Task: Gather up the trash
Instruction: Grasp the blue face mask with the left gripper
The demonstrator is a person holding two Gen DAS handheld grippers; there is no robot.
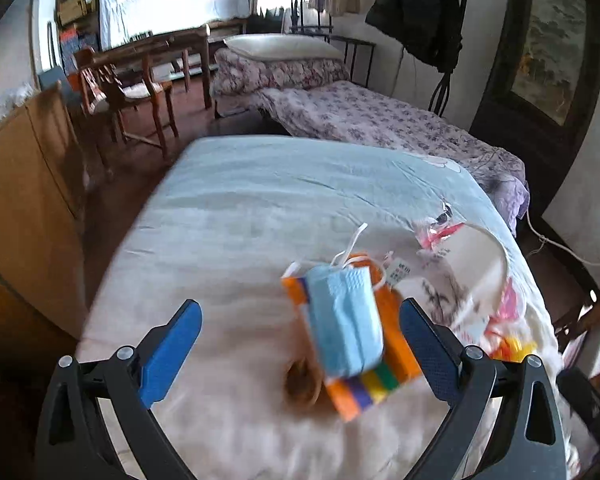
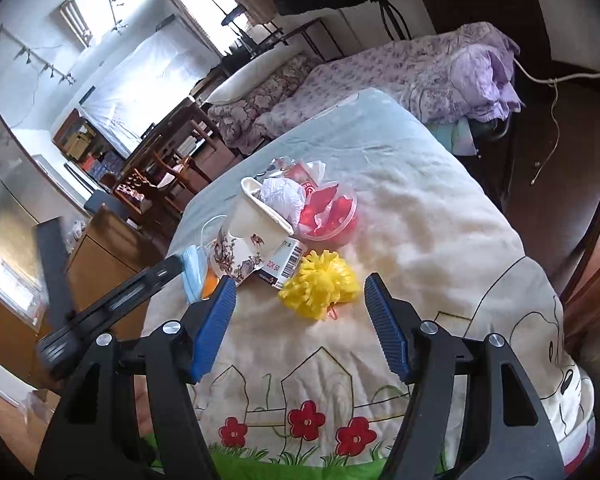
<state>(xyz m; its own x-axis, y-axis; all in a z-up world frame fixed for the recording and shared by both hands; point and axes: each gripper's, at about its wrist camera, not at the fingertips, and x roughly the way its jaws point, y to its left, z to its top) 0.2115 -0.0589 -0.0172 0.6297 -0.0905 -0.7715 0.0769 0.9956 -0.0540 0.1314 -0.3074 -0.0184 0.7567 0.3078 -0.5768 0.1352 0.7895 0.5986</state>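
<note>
Yellow pompom (image 2: 320, 290) beside barcoded packet (image 2: 285, 263)

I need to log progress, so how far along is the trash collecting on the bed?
Some looks done: the white floral-printed bin already holds crumpled white plastic. Nothing is in hand; the left gripper and right gripper are both open. Left on the pale quilt: the light blue face mask on the orange striped carton, and the yellow frilly wrapper.

Mask (image 1: 346, 320) and orange box (image 1: 396, 344) motion-blurred, brown lump (image 1: 302, 384) beneath unreadable, cup (image 2: 252, 236) hides most of the barcode label (image 2: 288, 264).
</note>
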